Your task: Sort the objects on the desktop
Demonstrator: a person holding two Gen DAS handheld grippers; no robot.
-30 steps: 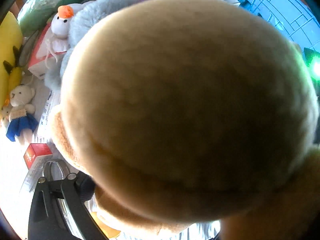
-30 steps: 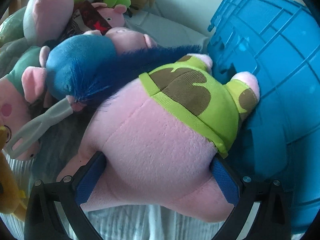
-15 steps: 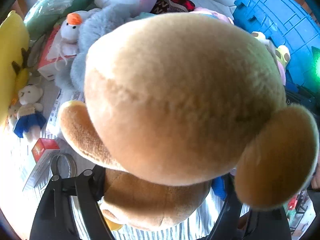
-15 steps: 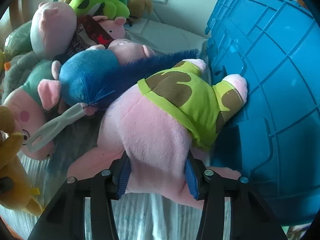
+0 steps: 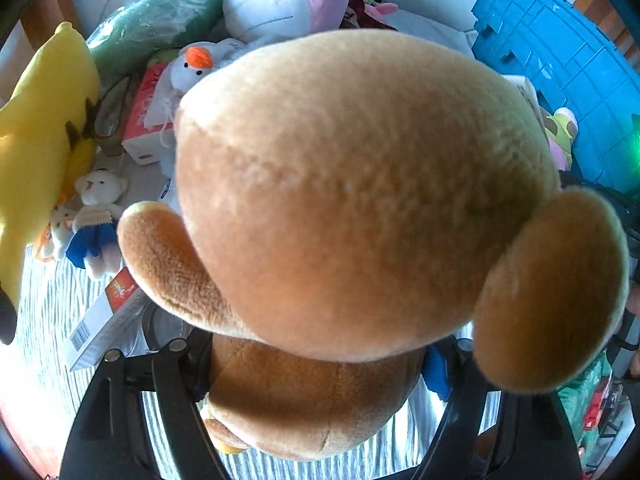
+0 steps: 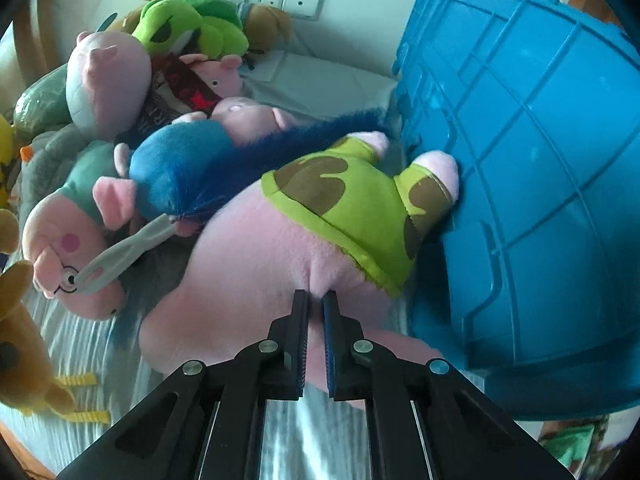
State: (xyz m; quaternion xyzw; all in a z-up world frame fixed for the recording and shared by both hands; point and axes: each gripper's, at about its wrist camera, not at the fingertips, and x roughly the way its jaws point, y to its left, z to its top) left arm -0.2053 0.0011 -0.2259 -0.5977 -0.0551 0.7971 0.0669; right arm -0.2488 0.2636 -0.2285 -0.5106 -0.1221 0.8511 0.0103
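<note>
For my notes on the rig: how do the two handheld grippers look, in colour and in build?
Both are black, flat-armed linkages with silver round pivot screws. The right gripper has two straight narrow fingers with blue ribbed pads inside and pale strips along the lower arms. The left gripper has the same black arms, with a blue pad on one finger.

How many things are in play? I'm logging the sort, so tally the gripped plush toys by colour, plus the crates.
Tan plush toy, in the left gripper: 1
Pink plush toy, in the right gripper: 1
Blue crate: 1
Total: 3
</note>
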